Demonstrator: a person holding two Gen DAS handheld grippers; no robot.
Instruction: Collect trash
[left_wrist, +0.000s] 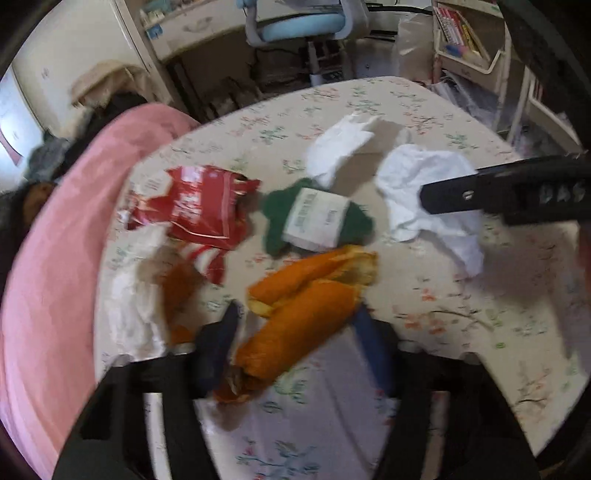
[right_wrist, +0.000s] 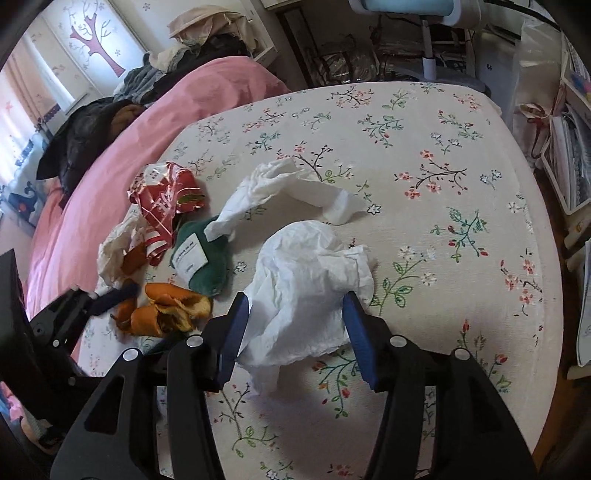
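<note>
Trash lies on a floral bedsheet (right_wrist: 443, 258). My left gripper (left_wrist: 295, 325) is open, its blue fingers either side of an orange peel (left_wrist: 303, 310); the peel also shows in the right wrist view (right_wrist: 166, 310). My right gripper (right_wrist: 295, 314) is open around a crumpled white tissue (right_wrist: 306, 280), which also shows in the left wrist view (left_wrist: 417, 184). A second tissue (right_wrist: 291, 188), a green pouch with a white label (right_wrist: 203, 254), a red wrapper (right_wrist: 166, 199) and a stained tissue with more peel (right_wrist: 118, 251) lie beyond.
A pink blanket (right_wrist: 129, 147) runs along the bed's left side with dark clothes (right_wrist: 81, 136) piled on it. A blue desk chair (left_wrist: 295, 29) and shelves with books (left_wrist: 465, 40) stand past the far edge of the bed.
</note>
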